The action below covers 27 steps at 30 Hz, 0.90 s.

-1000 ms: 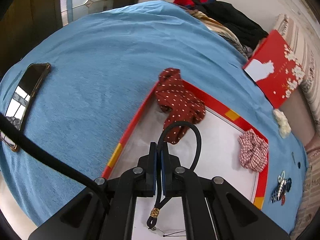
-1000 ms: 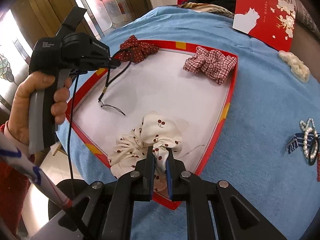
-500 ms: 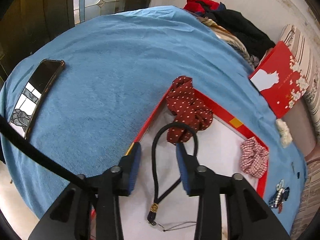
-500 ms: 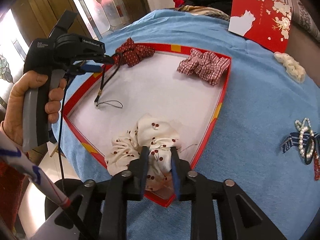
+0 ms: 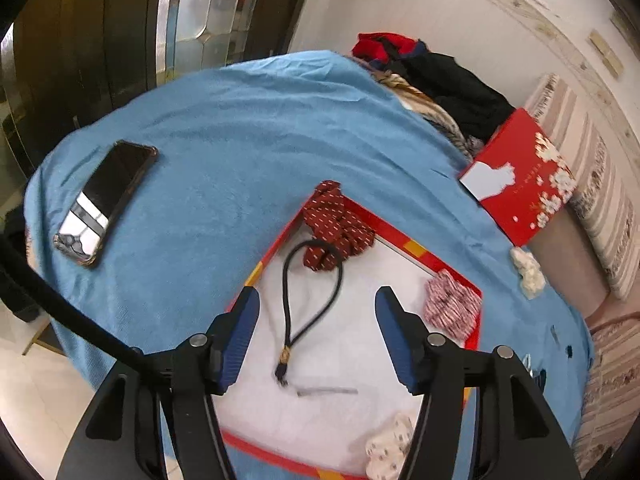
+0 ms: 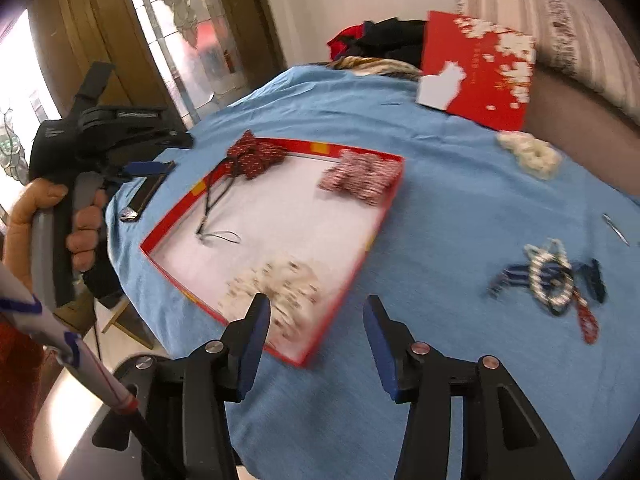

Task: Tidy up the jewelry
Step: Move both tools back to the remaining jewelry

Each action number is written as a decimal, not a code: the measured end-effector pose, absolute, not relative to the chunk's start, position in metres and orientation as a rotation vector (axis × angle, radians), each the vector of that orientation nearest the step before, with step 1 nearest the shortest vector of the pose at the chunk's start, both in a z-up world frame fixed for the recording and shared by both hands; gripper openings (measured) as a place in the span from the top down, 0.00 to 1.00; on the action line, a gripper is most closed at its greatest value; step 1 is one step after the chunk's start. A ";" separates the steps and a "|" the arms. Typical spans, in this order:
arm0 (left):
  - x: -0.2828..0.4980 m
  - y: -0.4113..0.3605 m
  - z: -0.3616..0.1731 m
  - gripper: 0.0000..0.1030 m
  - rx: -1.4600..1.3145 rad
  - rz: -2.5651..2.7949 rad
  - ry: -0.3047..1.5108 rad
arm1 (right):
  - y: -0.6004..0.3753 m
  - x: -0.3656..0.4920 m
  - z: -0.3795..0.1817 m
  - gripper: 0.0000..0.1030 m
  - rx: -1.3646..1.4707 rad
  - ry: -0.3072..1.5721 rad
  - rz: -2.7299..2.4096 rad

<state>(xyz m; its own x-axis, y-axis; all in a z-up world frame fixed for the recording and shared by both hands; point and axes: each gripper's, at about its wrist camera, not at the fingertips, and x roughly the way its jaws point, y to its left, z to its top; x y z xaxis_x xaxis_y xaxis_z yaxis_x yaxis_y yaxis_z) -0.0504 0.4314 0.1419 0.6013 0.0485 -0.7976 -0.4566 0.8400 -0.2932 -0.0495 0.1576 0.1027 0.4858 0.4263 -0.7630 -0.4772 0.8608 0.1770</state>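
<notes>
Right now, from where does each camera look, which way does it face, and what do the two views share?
Left wrist: sits on the left gripper, looks down into the red tray at the black cord; own open fingers show.
Right wrist: sits on the right gripper, looks across the blue cloth; own open fingers, plus the person's hand with the left gripper.
Shared: tray, cord, red scrunchie, phone, red box.

Matt blue cloth (image 5: 240,152); glossy phone (image 5: 106,200) screen
</notes>
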 end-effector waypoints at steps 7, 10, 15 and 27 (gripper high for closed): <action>-0.070 0.361 0.159 0.41 -0.374 0.190 0.898 | 0.069 -0.073 0.096 0.49 0.002 0.922 0.393; -0.070 0.322 0.161 0.41 -0.325 0.115 0.913 | 0.026 -0.077 0.087 0.49 0.056 0.941 0.304; -0.066 0.254 0.155 0.41 -0.230 0.012 0.937 | -0.042 -0.083 0.078 0.49 0.153 0.952 0.166; -0.062 0.148 0.104 0.41 -0.147 -0.142 1.063 | -0.104 -0.077 0.059 0.49 0.225 0.954 0.064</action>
<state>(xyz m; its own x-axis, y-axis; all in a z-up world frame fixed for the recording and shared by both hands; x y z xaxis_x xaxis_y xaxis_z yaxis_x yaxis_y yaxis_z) -0.0623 0.1481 0.1036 0.4791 -0.1871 -0.8576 0.0453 0.9810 -0.1887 -0.0772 -0.1042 0.0595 0.5788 0.1531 -0.8010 0.0451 0.9747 0.2189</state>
